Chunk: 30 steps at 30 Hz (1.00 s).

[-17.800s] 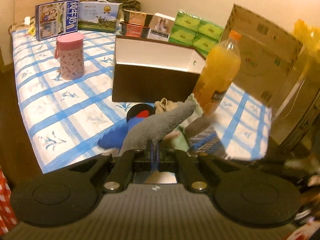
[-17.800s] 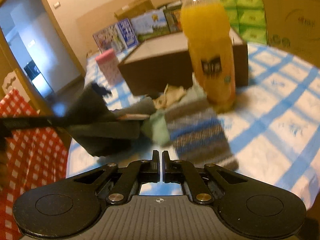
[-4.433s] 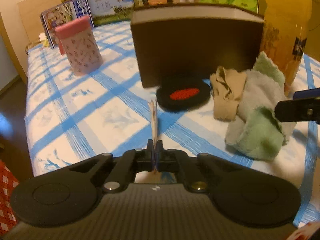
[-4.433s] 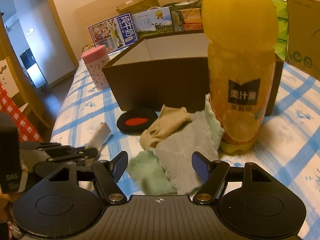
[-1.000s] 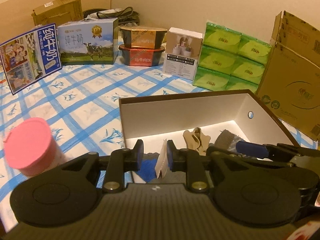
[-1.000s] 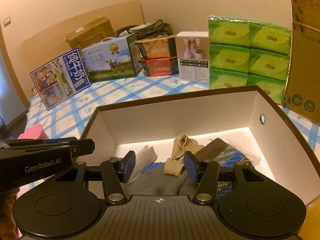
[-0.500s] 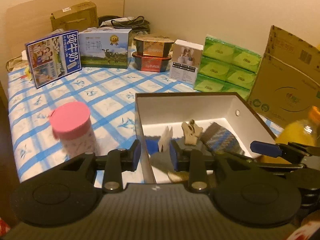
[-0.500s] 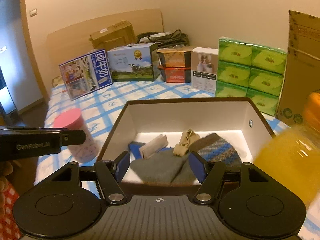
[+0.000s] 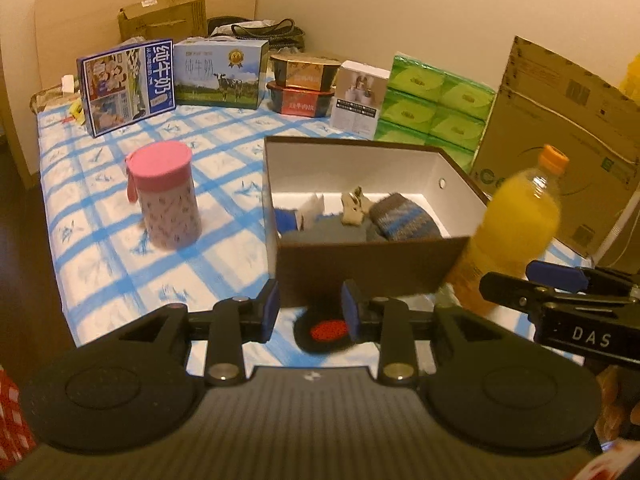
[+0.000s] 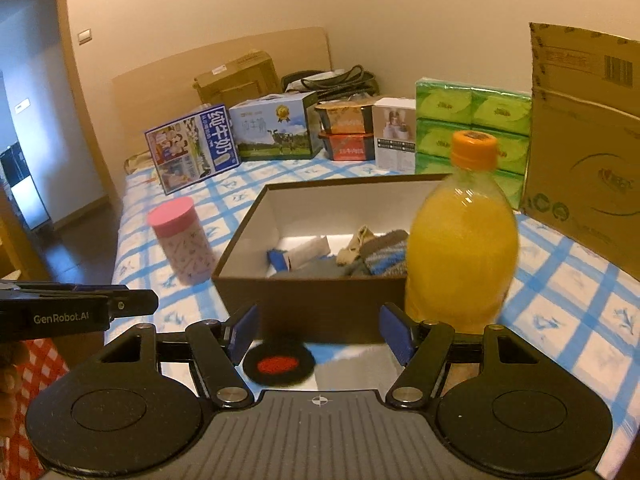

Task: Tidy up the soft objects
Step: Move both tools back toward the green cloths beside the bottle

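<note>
Between the wide, empty jaws of the left gripper (image 9: 308,312) and of the right gripper (image 10: 320,334) lies a black pad (image 10: 279,362) with a red spot, just before the box (image 9: 360,268). Inside the box are a striped sock (image 9: 404,220), a beige cloth (image 9: 354,206), a grey cloth (image 9: 332,232) and a blue piece (image 9: 286,219). Beside the box stand a juice bottle (image 10: 460,240) and a pink cup (image 9: 166,194).

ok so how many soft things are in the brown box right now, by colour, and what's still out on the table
In the brown box:
blue: 1
white: 1
beige: 1
plain grey: 1
grey with blue stripes: 1
On the table:
black with red patch: 1
Total: 6
</note>
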### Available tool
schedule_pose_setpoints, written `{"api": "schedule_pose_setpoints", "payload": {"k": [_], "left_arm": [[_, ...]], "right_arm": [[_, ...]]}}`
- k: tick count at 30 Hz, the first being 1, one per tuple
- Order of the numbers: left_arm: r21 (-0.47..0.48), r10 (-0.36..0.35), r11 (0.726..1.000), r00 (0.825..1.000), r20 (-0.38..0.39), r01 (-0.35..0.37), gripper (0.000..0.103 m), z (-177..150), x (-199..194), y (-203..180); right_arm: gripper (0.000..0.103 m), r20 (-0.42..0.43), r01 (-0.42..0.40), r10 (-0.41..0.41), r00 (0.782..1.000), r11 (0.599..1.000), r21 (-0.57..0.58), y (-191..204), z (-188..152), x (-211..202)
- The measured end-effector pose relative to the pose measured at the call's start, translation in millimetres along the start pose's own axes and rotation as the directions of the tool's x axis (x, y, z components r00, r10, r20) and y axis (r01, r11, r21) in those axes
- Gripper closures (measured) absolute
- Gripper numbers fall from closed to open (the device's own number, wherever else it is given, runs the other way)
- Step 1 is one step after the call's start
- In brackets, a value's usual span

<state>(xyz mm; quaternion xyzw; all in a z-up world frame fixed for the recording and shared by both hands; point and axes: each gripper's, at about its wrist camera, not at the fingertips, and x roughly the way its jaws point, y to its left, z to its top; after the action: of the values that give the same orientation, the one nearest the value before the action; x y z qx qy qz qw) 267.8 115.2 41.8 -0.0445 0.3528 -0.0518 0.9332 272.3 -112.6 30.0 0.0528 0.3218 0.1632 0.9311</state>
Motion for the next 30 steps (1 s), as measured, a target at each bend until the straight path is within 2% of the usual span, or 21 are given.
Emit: {"api": "schedule_pose_setpoints", "payload": {"k": [7, 16, 30], "left_arm": [[-0.027, -0.008, 1.0, 1.0, -0.019, 0.008, 0.072, -27.0, -27.3, -18.3], [-0.018, -0.004, 1.0, 0.999, -0.05, 0.003, 0.072, -56.5, -45.9, -46.1], [-0.005, 0.026, 1.0, 0.992, -0.122, -0.027, 0.072, -88.8, -40.4, -55.9]], "right_arm": [[0.036, -0.01, -0.026, 0.025, 1.0, 1.0, -0.016, -3.2, -27.1, -30.9], [0.036, -0.044, -0.051, 0.049, 0.998, 0.998, -0.035, -9.0, -57.2, -48.6], [0.036, -0.097, -0.047, 0.041, 0.994, 0.997, -0.056, -20.2, -85.1, -46.7]]}}
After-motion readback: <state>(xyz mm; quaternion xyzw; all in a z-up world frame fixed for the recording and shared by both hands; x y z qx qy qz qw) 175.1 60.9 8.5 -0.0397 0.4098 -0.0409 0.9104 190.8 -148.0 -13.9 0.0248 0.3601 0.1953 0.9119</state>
